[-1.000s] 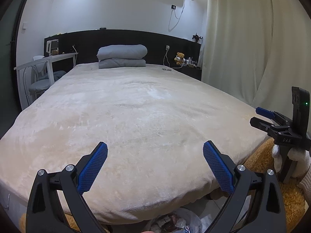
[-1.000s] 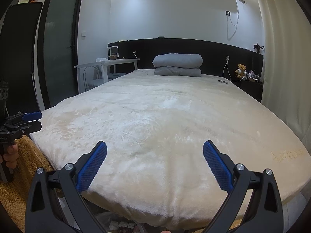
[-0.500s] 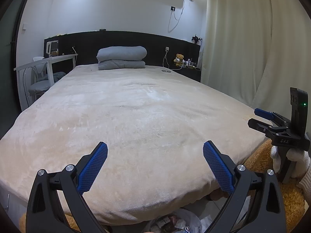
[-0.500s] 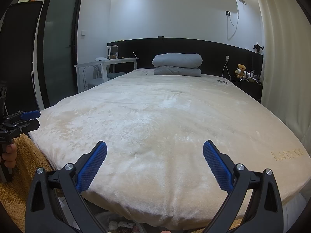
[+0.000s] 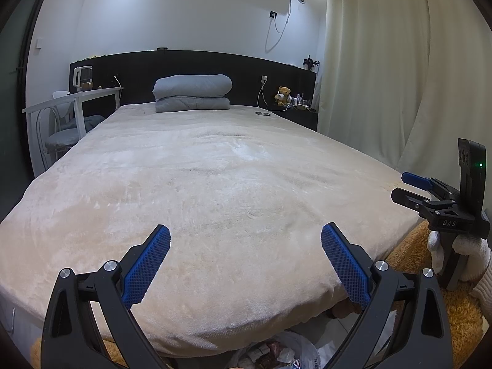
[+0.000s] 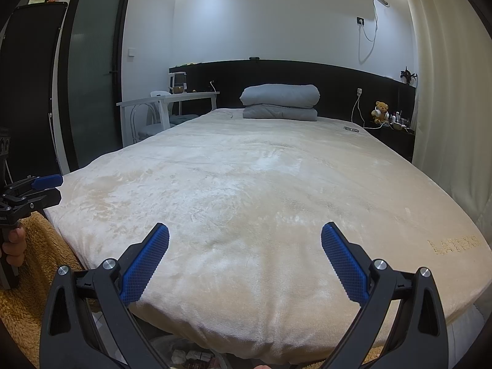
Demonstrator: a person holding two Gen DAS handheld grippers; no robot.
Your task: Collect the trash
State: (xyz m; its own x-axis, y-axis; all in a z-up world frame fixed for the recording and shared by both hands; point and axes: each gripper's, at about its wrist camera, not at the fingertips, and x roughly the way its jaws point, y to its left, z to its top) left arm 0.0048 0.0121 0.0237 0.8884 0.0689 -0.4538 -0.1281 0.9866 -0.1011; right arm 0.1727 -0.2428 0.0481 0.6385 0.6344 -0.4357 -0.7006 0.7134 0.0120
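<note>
Now both tools hung spread over the foot of the bed, pinching nothing.

Going left to right, my left tool (image 5: 245, 261) gaped above the bed (image 5: 215, 184), and the trash bag (image 5: 276, 353) lay on the floor directly below it, nearer that hand; it held wrappers and crumpled scraps. My right tool (image 6: 245, 261) gaped likewise, the bag barely visible beneath.

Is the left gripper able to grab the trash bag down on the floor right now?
Probably yes. The left gripper has its jaws wide open and holds nothing. The trash bag sits just below it at the foot of the bed, with nothing between them. It would have to tip down first.
</note>
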